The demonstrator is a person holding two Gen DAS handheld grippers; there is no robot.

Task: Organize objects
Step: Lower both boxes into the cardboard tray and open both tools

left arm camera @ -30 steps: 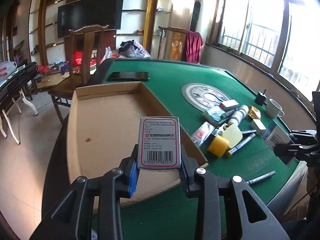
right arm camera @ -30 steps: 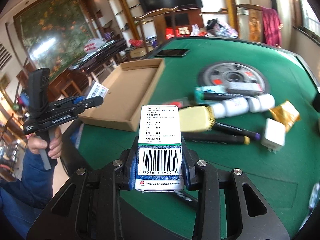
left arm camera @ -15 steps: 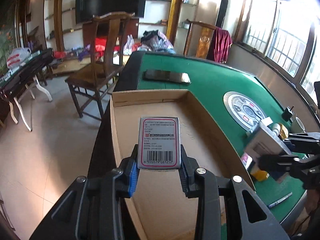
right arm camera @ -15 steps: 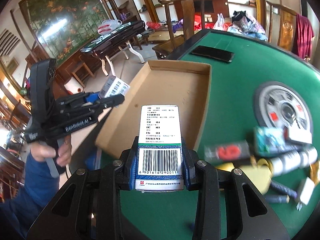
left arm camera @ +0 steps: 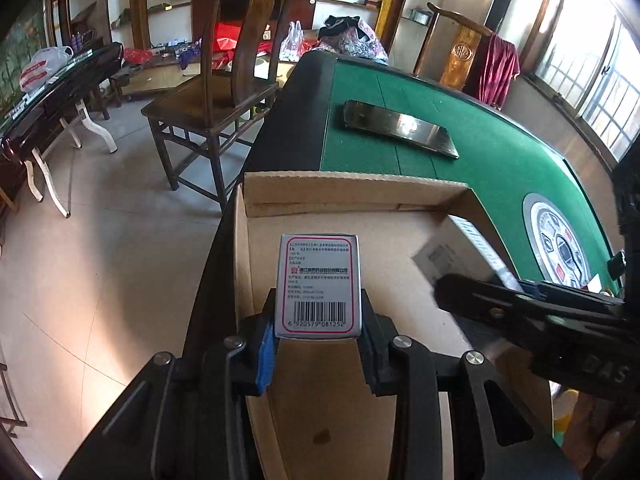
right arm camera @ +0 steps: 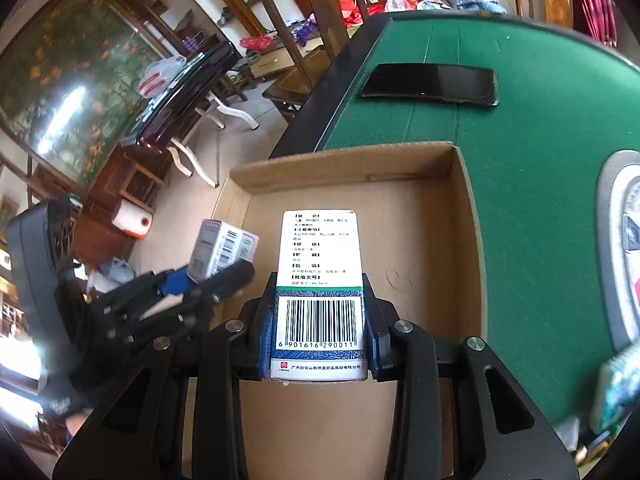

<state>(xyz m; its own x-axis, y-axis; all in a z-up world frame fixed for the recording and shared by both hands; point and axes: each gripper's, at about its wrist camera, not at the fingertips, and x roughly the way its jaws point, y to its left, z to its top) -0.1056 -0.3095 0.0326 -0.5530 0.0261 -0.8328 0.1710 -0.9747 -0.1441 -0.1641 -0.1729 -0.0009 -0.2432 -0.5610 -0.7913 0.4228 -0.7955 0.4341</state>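
Note:
My left gripper (left arm camera: 318, 322) is shut on a small white medicine box with a pink border and a barcode (left arm camera: 319, 286), held upright over the left part of the shallow cardboard tray (left arm camera: 360, 196). My right gripper (right arm camera: 319, 322) is shut on a taller white box with a blue-green band and a barcode (right arm camera: 320, 276), over the middle of the same tray (right arm camera: 352, 168). Each gripper shows in the other's view: the right gripper (left arm camera: 516, 304) with its box (left arm camera: 452, 250) on the right, the left gripper (right arm camera: 200, 284) with its box (right arm camera: 222, 248) on the left. The tray floor looks bare.
The tray sits at the left edge of a green felt table (left arm camera: 500, 168). A black phone (left arm camera: 400, 128) lies beyond it. A round grey centre panel (left arm camera: 560, 240) lies to the right. A wooden chair (left arm camera: 224, 80) stands off the table's left side.
Both grippers have swung left, away from the pile of small objects, and now hang over the cardboard tray. Each still holds its box. They have come closer together.

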